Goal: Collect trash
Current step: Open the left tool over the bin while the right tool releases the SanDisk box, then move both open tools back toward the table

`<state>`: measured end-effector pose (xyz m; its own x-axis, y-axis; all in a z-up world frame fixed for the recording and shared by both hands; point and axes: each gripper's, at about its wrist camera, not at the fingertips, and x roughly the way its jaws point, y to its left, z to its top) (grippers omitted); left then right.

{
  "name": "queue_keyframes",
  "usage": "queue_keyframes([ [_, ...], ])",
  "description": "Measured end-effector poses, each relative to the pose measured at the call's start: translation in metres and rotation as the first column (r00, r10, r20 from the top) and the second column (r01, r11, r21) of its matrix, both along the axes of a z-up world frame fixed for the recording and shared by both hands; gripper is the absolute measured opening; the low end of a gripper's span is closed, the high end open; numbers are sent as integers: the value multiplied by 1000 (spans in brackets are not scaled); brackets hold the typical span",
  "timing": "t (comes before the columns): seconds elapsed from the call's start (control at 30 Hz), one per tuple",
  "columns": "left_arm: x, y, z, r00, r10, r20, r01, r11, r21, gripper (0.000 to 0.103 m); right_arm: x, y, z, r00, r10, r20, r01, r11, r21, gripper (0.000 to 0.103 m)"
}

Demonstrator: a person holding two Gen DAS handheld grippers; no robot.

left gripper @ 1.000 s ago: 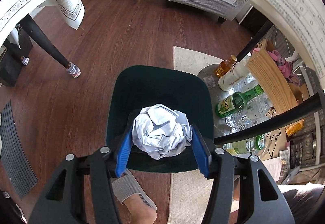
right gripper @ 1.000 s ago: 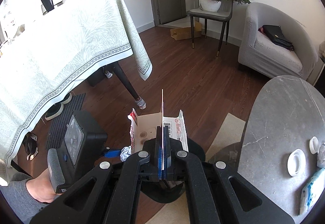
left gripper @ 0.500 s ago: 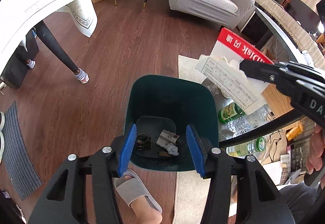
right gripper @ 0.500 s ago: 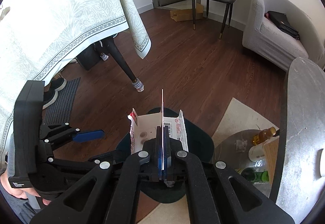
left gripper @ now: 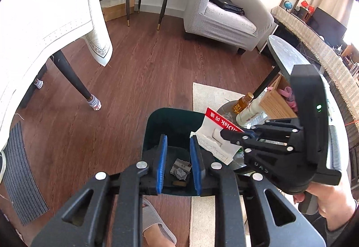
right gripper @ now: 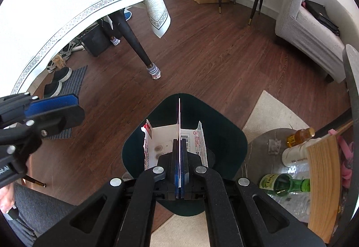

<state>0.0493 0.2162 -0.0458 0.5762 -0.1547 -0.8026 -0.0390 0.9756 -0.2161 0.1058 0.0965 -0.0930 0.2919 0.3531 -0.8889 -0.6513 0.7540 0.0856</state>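
A dark green trash bin [left gripper: 170,121] stands on the wood floor, with crumpled paper [left gripper: 179,171] and scraps at its bottom. My left gripper [left gripper: 178,150] is open and empty above the bin's near side. My right gripper [right gripper: 179,157] is shut on a flattened white and red cardboard box [right gripper: 161,144] and holds it over the bin [right gripper: 224,135]. In the left wrist view the box [left gripper: 215,135] hangs over the bin's right rim, held by the right gripper [left gripper: 235,135].
A low round table [right gripper: 264,141] right of the bin holds bottles [right gripper: 282,184] and a wooden box [right gripper: 323,170]. A dining table with a white cloth [left gripper: 44,22] stands left, its leg [left gripper: 71,76] near. A grey armchair [left gripper: 224,20] is behind. My slippered foot [left gripper: 157,224] is below.
My left gripper let go of the crumpled paper ball, which now lies in the bin, and its jaws have narrowed. My right gripper brought the flattened box over the bin.
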Motion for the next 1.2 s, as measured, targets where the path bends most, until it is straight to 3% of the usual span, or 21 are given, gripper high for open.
queue_keyframes([
  [0.27, -2, -8, 20, 999, -19, 41, 18, 1000, 2, 19, 0, 1, -30, 999, 0, -49, -3, 999, -52, 1],
  [0.4, -4, -9, 30, 997, -17, 69, 15, 1000, 19, 19, -5, 9, -48, 999, 29, -36, -34, 988, -150, 4],
  [0.47, -4, -8, 35, 997, -9, 76, 7, 1000, 20, 19, -9, 10, -54, 999, 33, -22, -37, 980, -196, 34],
  [0.5, -4, -8, 38, 997, -4, 80, 3, 1000, 17, 19, -11, 10, -54, 999, 37, -20, -40, 980, -195, 56],
  [0.53, -5, -8, 41, 996, -1, 87, 0, 1000, 15, 19, -12, 9, -54, 999, 40, -24, -44, 981, -187, 58],
  [0.83, -4, -8, 63, 990, 36, 134, -33, 999, -22, 19, -23, -3, -31, 996, 77, -36, -80, 993, -88, 58],
  [1.2, 4, -17, 81, 980, 58, 188, -52, 998, -34, 19, -51, -24, 39, 988, 142, 65, -145, 988, 56, 58],
])
